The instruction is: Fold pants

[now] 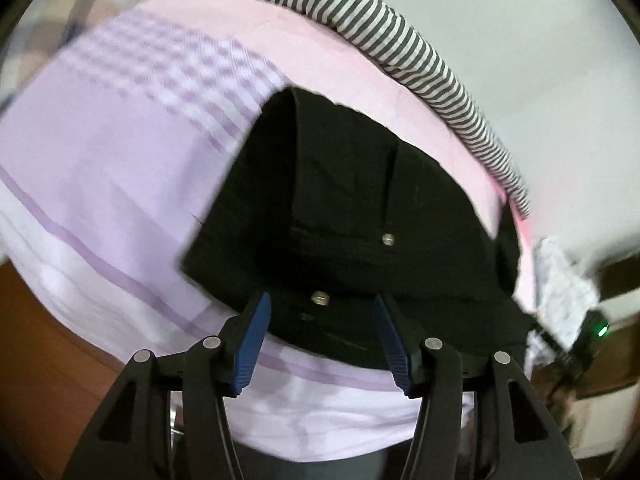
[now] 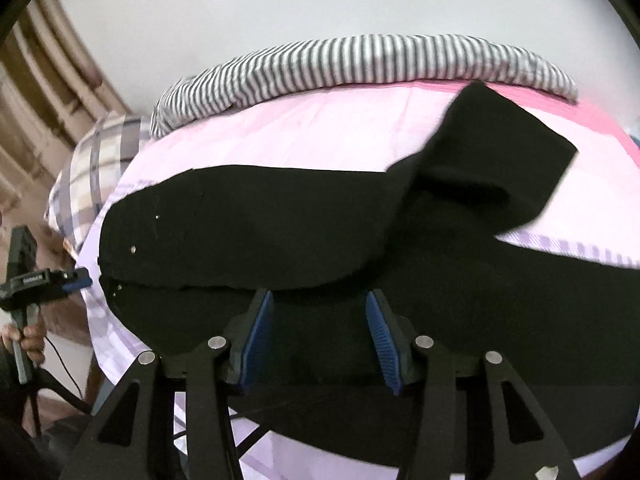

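Pants (image 2: 280, 232) lie half-folded on bedsheet (image 2: 280, 140), both claws agape.

A pink and lilac cotton bedsheet with a purple checked band (image 1: 132, 128) spreads ahead of both grippers. A rumpled grey-and-white striped cloth (image 2: 360, 68) lies along its far edge, against a plain white wall (image 2: 280, 8). Off to the left of the right gripper sit a plaid pillow (image 2: 100, 160) and beige pleated curtains (image 2: 44, 92).
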### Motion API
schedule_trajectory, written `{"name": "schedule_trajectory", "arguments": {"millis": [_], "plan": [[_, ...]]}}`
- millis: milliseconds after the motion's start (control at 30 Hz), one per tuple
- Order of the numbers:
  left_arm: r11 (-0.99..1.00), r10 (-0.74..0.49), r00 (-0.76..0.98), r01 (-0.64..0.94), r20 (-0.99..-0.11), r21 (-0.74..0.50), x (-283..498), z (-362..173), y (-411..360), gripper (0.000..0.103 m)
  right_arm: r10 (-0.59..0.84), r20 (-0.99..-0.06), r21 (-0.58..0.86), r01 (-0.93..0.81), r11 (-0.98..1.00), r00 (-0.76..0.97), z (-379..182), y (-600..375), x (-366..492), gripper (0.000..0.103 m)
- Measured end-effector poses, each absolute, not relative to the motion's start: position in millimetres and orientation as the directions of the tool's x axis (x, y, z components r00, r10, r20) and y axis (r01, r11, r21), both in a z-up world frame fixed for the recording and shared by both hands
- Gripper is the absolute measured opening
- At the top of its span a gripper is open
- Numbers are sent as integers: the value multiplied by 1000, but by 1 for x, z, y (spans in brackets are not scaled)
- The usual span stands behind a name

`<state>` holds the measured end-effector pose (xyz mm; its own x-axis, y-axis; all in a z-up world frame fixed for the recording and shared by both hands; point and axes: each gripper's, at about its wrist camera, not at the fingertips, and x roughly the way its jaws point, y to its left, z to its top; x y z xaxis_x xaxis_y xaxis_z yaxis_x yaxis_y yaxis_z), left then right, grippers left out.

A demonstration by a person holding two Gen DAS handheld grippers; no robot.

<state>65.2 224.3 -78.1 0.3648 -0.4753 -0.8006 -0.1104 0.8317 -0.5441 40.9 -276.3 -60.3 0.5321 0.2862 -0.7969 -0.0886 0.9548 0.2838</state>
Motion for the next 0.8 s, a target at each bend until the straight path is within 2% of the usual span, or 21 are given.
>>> {"name": "schedule_trajectory", "arguments": {"millis": [100, 433, 500, 600, 800], "plan": [[791, -522, 340, -151, -783, -593, 73, -90, 211, 55, 271, -801, 284, -59, 957, 533, -65, -282, 37, 47], [741, -515, 383, -251, -767, -623, 95, -111, 208, 53, 236, -810, 289, 17, 957, 536, -68, -294, 68, 47], [730, -512, 406, -258, -757, -633, 97, -112, 210, 38, 235, -807, 307, 46, 951, 541, -69, -299, 84, 47], [724, -508, 416, -268, -754, -635, 101, -114, 212, 28, 203, -816, 292, 83, 953, 541, -69, -305, 108, 46], [744, -494, 429, -243, -757, -623, 97, -110, 217, 24, 128, -851, 250, 178, 952, 509, -71, -322, 169, 39]]}}
